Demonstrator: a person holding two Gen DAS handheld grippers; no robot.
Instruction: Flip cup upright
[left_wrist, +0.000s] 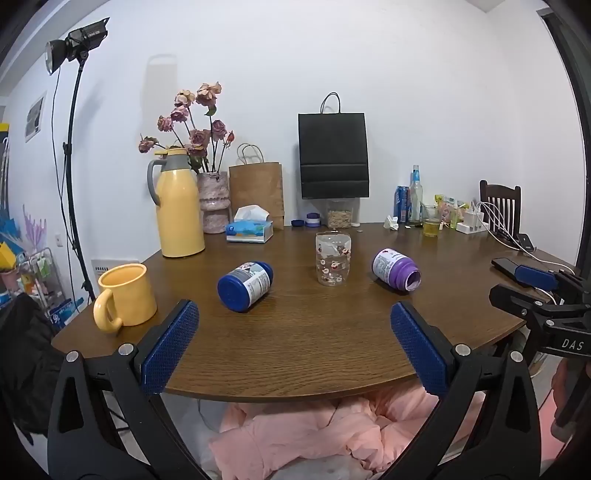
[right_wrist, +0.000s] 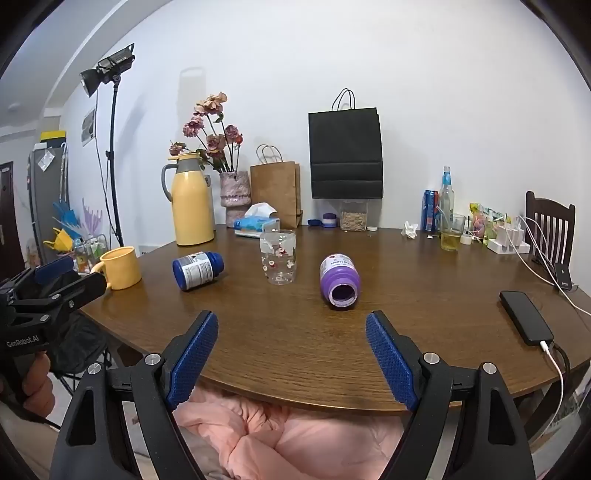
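A clear glass cup (left_wrist: 333, 260) (right_wrist: 277, 257) printed with small flowers stands on end in the middle of the brown table (left_wrist: 295, 350), its wider end up; whether its mouth faces up I cannot tell. A yellow mug (left_wrist: 127, 295) (right_wrist: 120, 267) stands upright at the left edge. My left gripper (left_wrist: 294, 308) is open and empty over the near table edge, well short of the cup. Just as far back, my right gripper (right_wrist: 292, 317) hangs open and holds nothing. Each gripper shows at the side of the other's view.
A blue bottle (left_wrist: 245, 285) and an open purple bottle (left_wrist: 397, 269) lie on their sides either side of the cup. At the back stand a yellow thermos (left_wrist: 179, 206), flower vase, tissue box, paper bags and drinks. A phone (right_wrist: 526, 321) charges at the right. Pink fabric lies below the table edge.
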